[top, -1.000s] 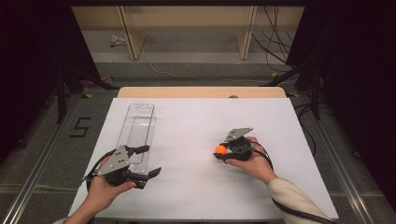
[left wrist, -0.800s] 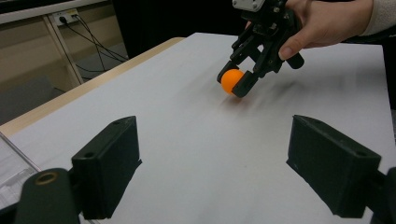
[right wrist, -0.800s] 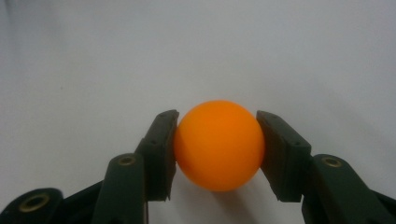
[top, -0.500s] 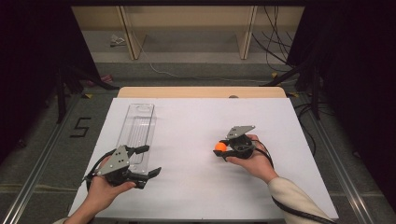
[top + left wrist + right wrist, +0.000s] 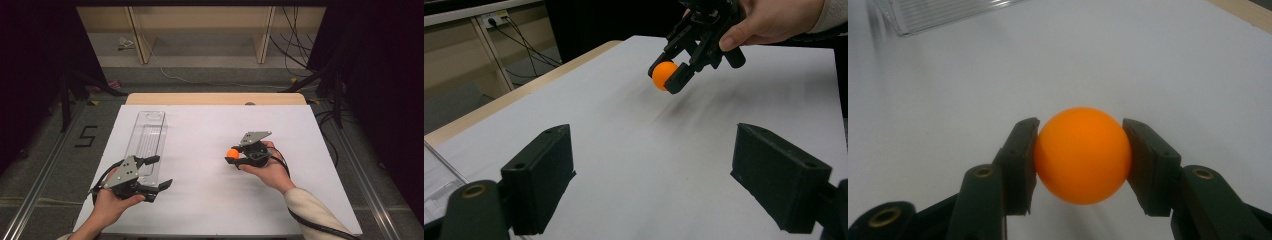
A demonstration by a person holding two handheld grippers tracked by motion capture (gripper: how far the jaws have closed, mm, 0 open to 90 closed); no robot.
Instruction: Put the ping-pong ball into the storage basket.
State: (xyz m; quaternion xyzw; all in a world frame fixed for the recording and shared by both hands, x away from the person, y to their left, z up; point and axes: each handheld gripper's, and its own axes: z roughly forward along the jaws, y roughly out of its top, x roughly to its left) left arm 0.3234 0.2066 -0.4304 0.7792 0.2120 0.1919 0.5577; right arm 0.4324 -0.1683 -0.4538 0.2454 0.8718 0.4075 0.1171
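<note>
The right tongs (image 5: 235, 159) are closed on an orange ball (image 5: 232, 153), one black pad pressed against each side of it, as the right gripper view shows plainly: the ball (image 5: 1082, 155) sits squarely between the two pads, bulging a little beyond them toward the front. From the left gripper view the right tongs (image 5: 670, 71) carry the ball (image 5: 664, 74) clear of the white counter (image 5: 210, 200), with a soft shadow on the surface beneath. The ball is smooth, round, evenly bright orange and unmarked. The left tongs (image 5: 161, 172) stand wide open with nothing between them; their two pads are far apart over bare counter in their own view. A clear plastic tray (image 5: 147, 137) lies just beyond the left tongs, well apart from the ball
</note>
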